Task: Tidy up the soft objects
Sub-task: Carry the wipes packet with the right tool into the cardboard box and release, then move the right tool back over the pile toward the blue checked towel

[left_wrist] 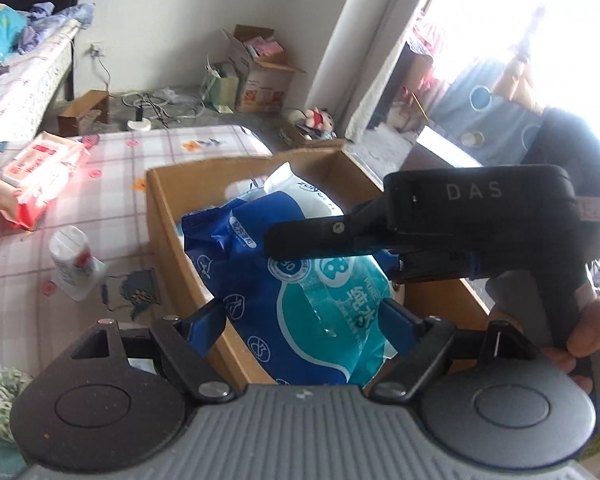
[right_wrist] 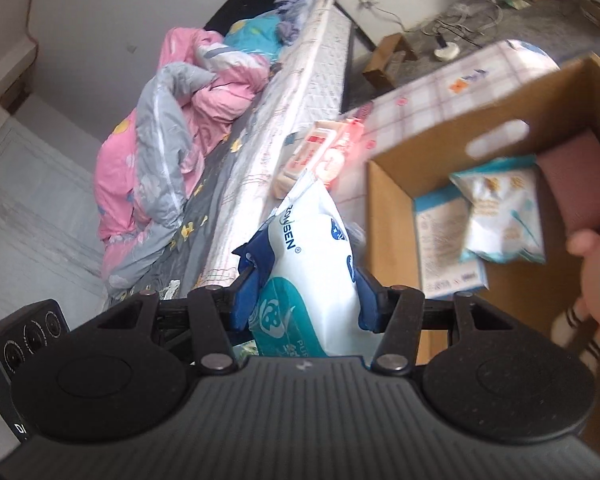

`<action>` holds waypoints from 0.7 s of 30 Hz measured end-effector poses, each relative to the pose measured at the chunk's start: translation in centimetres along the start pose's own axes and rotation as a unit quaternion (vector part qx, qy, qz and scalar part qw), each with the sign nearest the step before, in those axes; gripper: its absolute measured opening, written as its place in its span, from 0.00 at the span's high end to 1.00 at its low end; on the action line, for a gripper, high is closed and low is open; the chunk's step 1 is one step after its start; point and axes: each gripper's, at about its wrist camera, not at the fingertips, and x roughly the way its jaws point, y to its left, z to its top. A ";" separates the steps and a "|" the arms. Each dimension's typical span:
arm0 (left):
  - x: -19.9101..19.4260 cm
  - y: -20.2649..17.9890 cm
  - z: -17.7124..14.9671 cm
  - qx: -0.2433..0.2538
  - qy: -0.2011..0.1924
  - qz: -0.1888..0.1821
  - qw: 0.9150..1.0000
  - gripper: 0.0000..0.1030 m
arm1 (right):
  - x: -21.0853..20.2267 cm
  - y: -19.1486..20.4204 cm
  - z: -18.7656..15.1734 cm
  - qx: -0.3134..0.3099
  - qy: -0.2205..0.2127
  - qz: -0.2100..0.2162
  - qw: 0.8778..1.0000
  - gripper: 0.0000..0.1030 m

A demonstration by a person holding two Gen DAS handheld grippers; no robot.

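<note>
Bedroom clutter frames everything: a checked pink-and-white mattress cover [left_wrist: 112, 184] carries an open brown cardboard box [left_wrist: 168, 240] near its far edge, with a pink-red wipes packet [left_wrist: 40, 172] toward the left edge and a small white plastic bottle [left_wrist: 74, 262] lying between packet and box.

Both tongs work one thing — a soft blue-and-white plastic pack of wet wipes [left_wrist: 300, 304]. The left tongs [left_wrist: 304, 320] close on its near end, blue pads pressed to either side. The right tongs [right_wrist: 306, 292] pinch the white end, also closed on the pack. Two grips probably keep the floppy pack from folding as it goes over the box wall.

From the left view its long axis runs away from the camera, white end farthest, held above the box opening (whether it touches the contents is unclear). Inside, by the right view, lie a pale blue-and-white snack pouch [right_wrist: 504, 216] and a mauve cushion-like block [right_wrist: 576, 184].
</note>
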 end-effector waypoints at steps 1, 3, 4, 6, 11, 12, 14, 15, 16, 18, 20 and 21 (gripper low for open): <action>1.0 -0.4 -0.5 0.006 0.012 0.000 1.000 0.19 | -0.4 -1.6 -0.4 0.022 0.003 -0.001 1.000 0.51; 1.8 -0.8 -1.1 0.016 0.024 0.004 1.000 0.19 | -0.8 -4.7 -1.5 0.065 0.013 0.005 0.998 0.51; 1.9 -0.6 -1.5 0.019 0.023 0.014 0.999 0.21 | -0.7 -6.0 -1.9 0.084 0.018 0.009 0.996 0.51; 1.7 -0.4 -2.1 0.025 0.016 0.031 0.999 0.21 | 0.3 -8.0 -2.5 0.109 0.029 0.010 0.994 0.52; 0.1 1.7 -2.8 -0.002 0.005 0.055 0.998 0.21 | 4.9 -11.0 -2.4 0.140 0.075 0.001 0.987 0.63; -0.1 2.2 -3.0 -0.007 0.004 0.061 0.998 0.21 | 5.7 -11.2 -2.3 0.133 0.076 -0.017 0.988 0.63; -1.1 2.7 -3.3 -0.018 -0.002 0.069 0.997 0.21 | 6.8 -11.6 -2.2 0.127 0.080 -0.031 0.988 0.63; -1.4 3.1 -3.4 -0.021 -0.004 0.071 0.997 0.21 | 6.9 -11.7 -2.2 0.127 0.078 -0.033 0.988 0.63; -1.8 3.4 -3.5 -0.024 -0.007 0.074 0.997 0.21 | 6.9 -11.7 -2.0 0.125 0.075 -0.037 0.989 0.63; -2.4 4.0 -4.1 -0.029 -0.009 0.079 0.996 0.20 | 6.5 -11.8 -2.0 0.118 0.070 -0.047 0.989 0.63; -2.9 4.8 -4.7 -0.035 -0.010 0.083 0.996 0.20 | 5.8 -12.1 -1.6 0.111 0.064 -0.065 0.990 0.63; -3.3 5.2 -5.1 -0.040 -0.009 0.085 0.996 0.20 | 5.5 -12.4 -1.7 0.112 0.062 -0.072 0.989 0.63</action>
